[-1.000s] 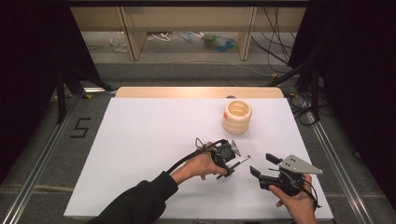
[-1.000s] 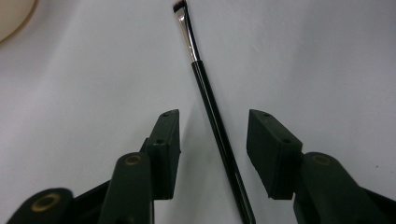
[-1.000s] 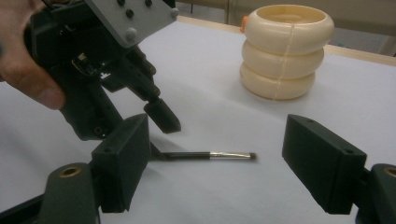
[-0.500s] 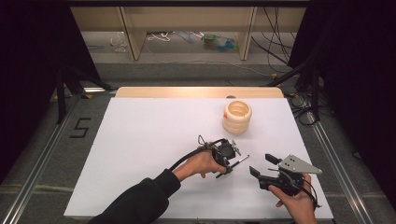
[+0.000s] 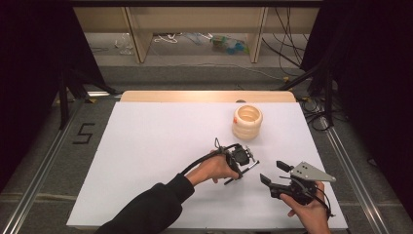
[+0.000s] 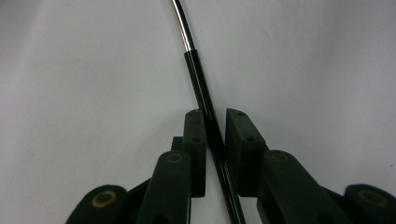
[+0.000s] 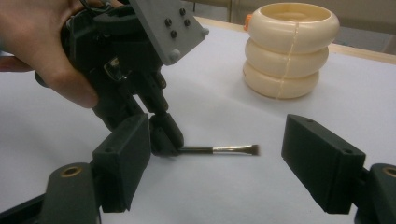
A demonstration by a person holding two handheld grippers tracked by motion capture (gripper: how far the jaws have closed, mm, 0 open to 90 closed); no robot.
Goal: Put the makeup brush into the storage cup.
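Black and slim, the metal-ferruled brush (image 7: 219,150) sat clamped in the left gripper (image 5: 242,163) above the white table (image 5: 146,146). The right gripper (image 5: 272,173) stood with jaws apart, near a cream ribbed plastic pot (image 5: 247,122). A black "5" (image 5: 84,133) marked the floor.

One cream ringed holder (image 5: 247,122), one brush (image 7: 219,150), two grippers: left (image 5: 242,162), right (image 5: 273,173).

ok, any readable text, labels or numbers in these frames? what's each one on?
"5": dark numeral on the grey floor left of the table.
No writing can be made out on the cream ringed holder, the brush, the left gripper or the right gripper.
Items on the far floor are too small to read.
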